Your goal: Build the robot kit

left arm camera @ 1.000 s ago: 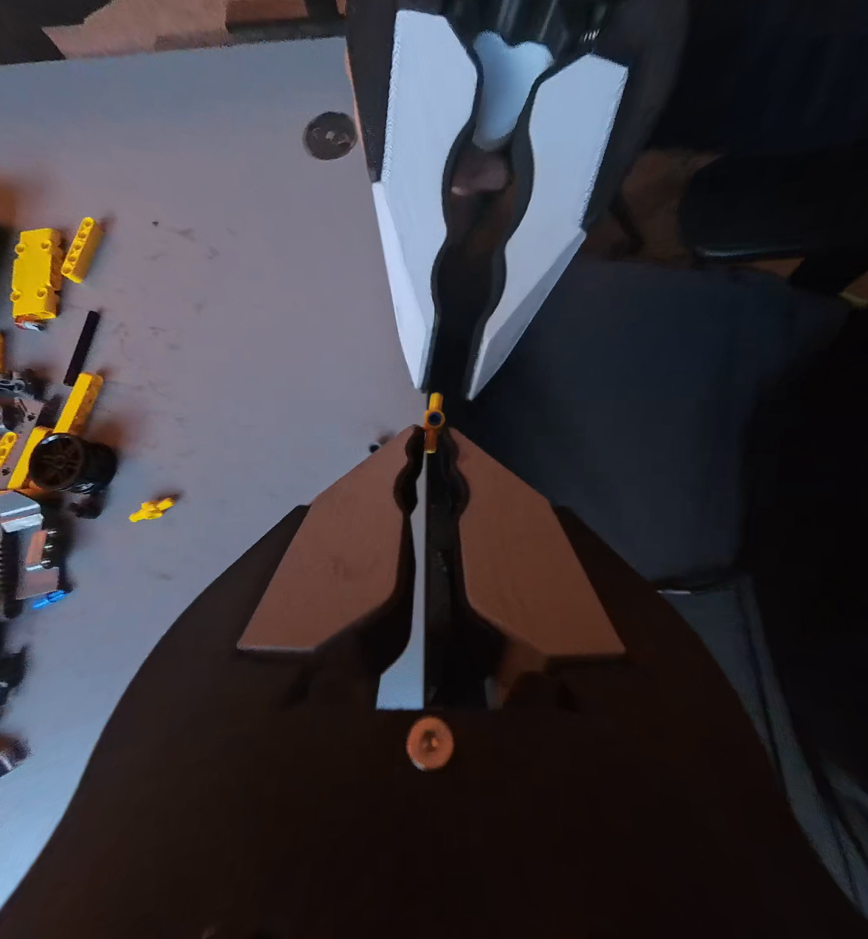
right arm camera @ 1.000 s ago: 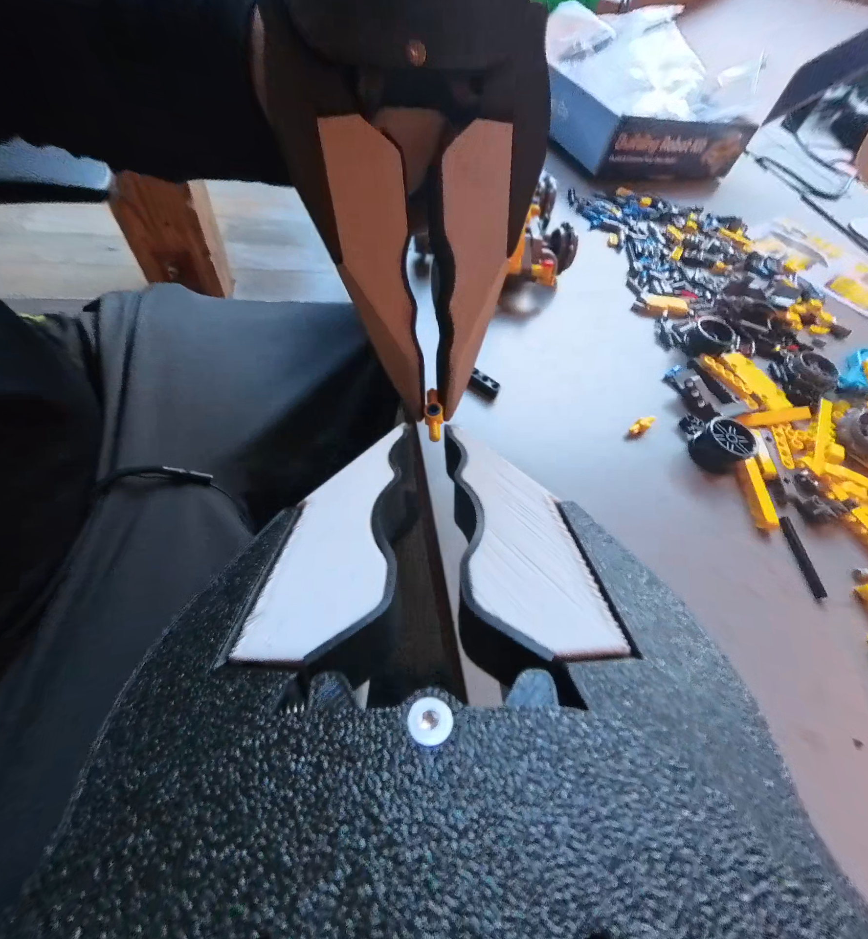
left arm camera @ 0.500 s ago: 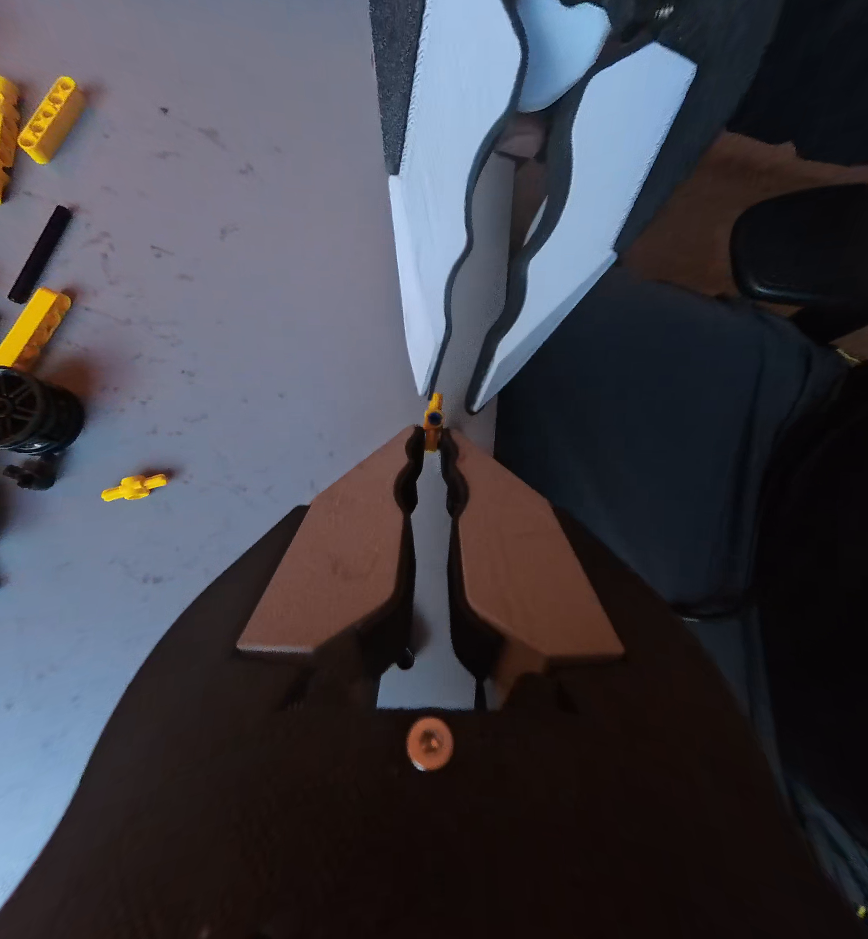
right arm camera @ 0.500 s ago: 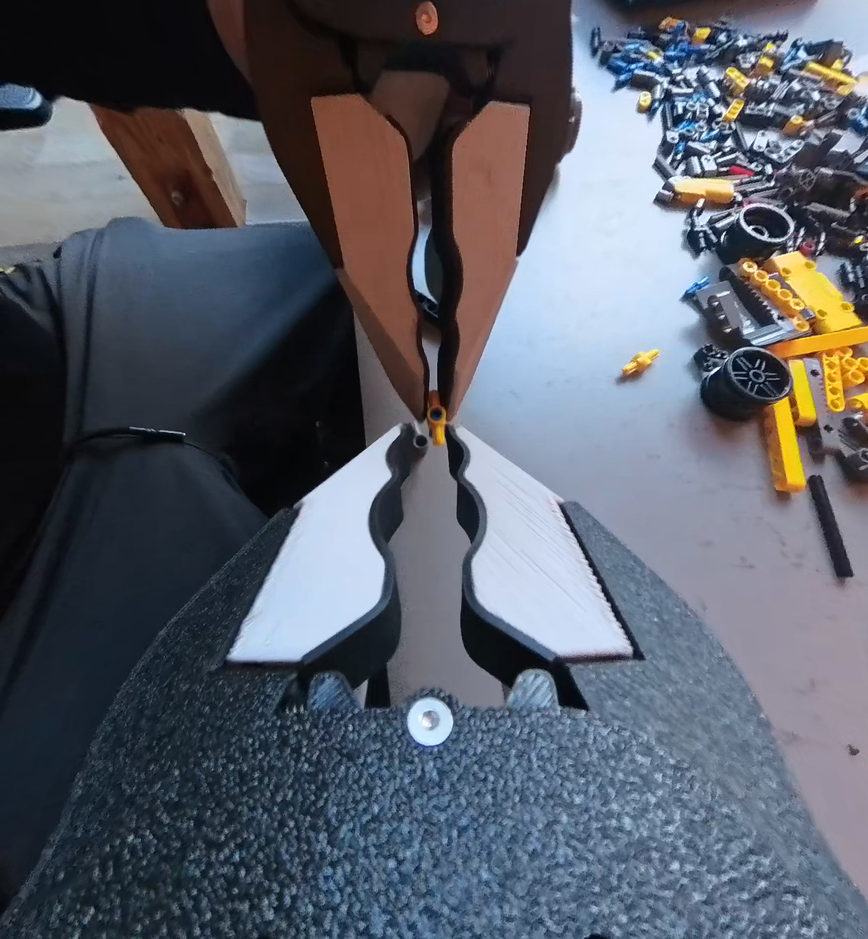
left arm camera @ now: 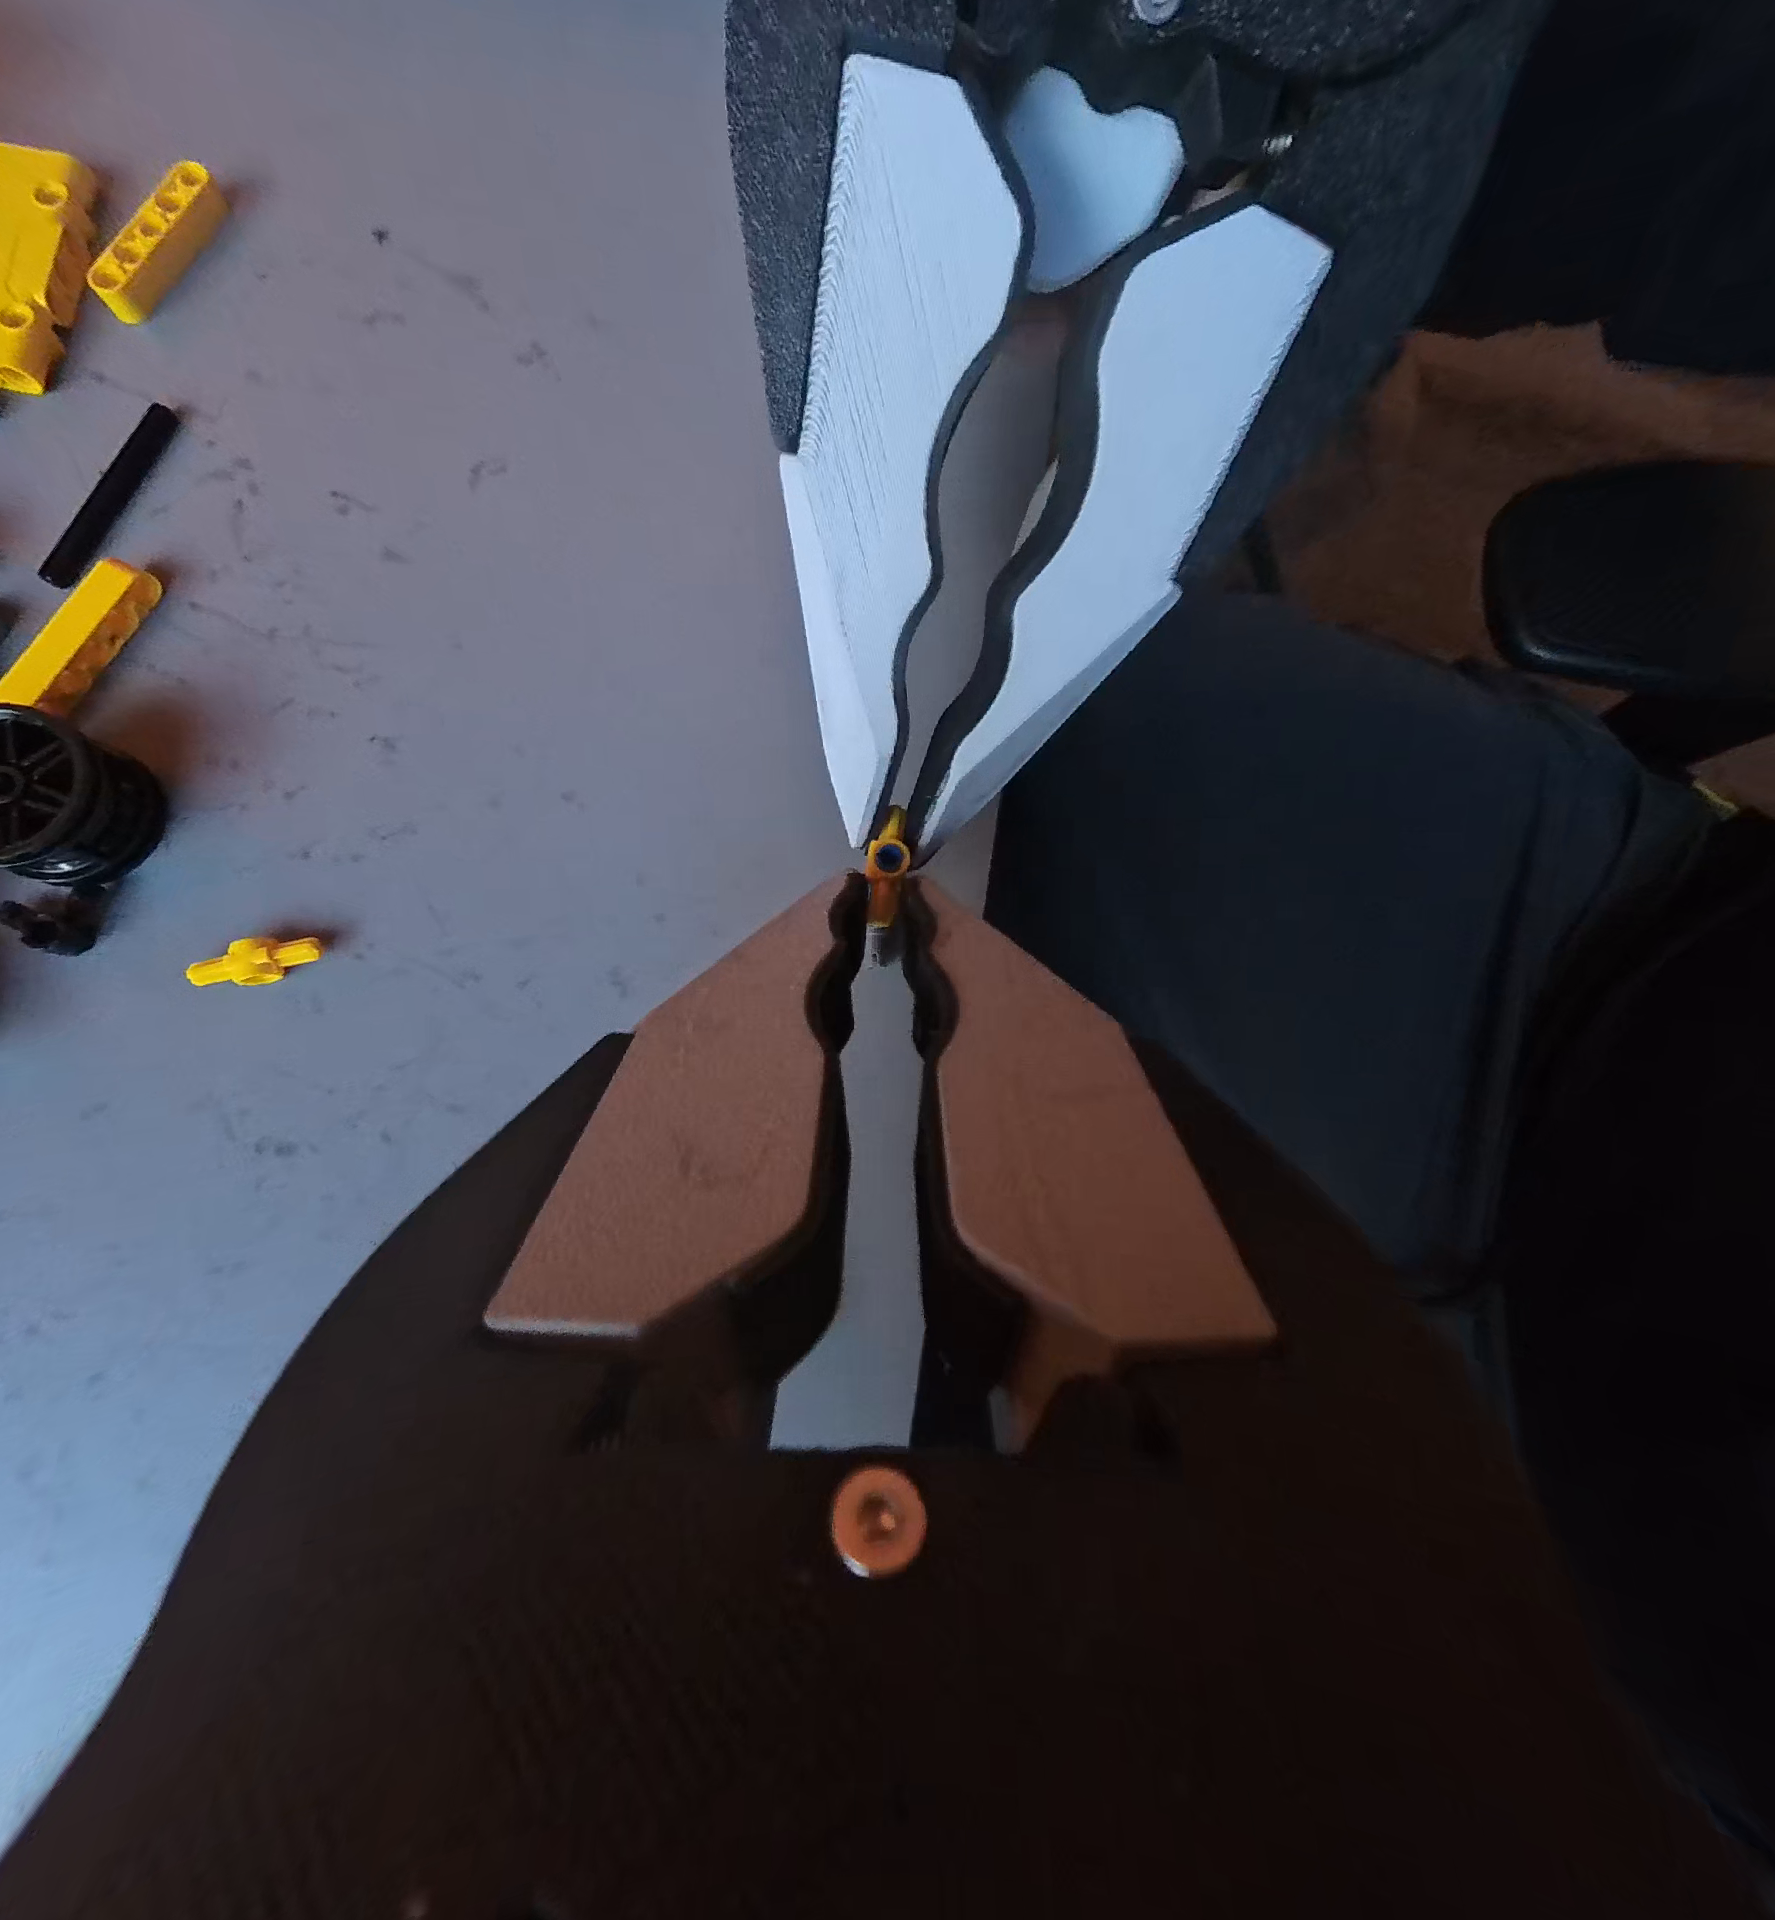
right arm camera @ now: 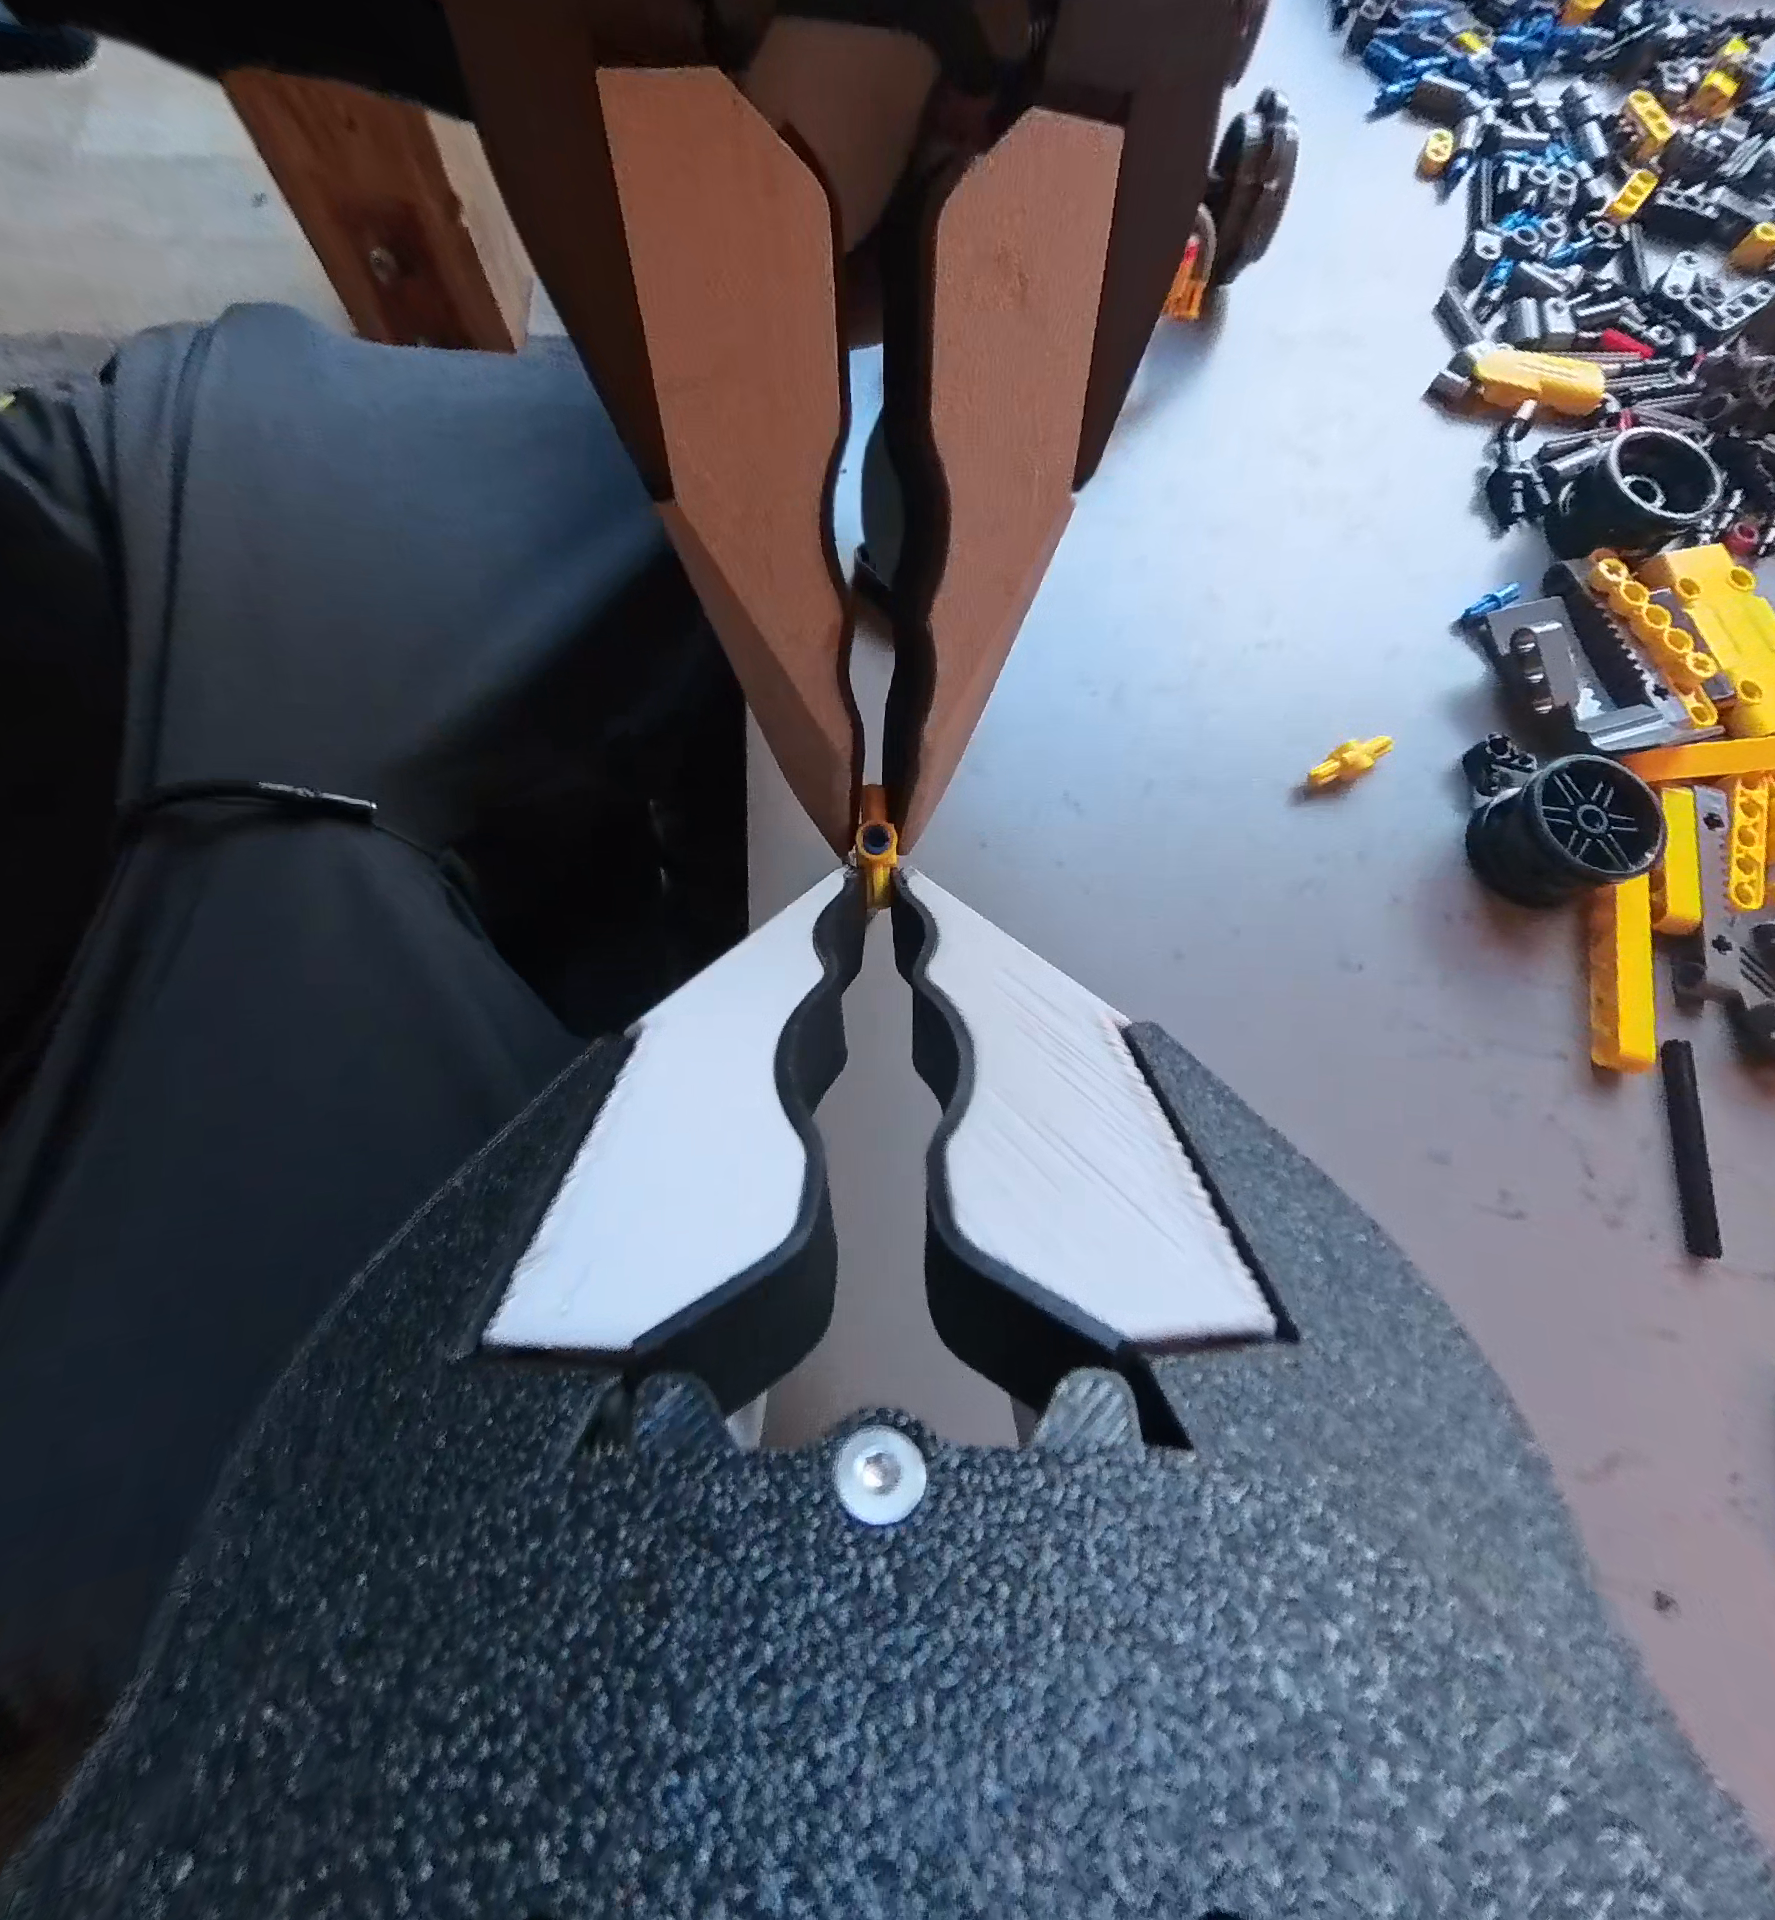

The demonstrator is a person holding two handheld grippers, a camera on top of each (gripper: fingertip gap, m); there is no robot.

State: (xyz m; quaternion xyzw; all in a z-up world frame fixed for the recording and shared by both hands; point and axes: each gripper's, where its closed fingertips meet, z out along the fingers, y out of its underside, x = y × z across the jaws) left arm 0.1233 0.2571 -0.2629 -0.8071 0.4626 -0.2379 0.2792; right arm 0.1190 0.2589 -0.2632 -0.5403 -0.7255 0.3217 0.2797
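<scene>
Left wrist view: we're pinching a small orange connector pin (left arm camera: 883,871) tip-to-tip, brown left tool (left arm camera: 880,902) and white ribbed right tool (left arm camera: 893,821) both clamped, hovering at the scuffed grey counter (left arm camera: 509,582) edge.

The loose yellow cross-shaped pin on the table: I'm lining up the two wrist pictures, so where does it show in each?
Left wrist view: the loose yellow pin lies at mid-left on the grey table, below and right of the black wheel.
Right wrist view: the same pin lies at upper right, above and left of that wheel.
Shared landmark: the small orange connector pinched between both grippers' tips, near picture centre.
</scene>
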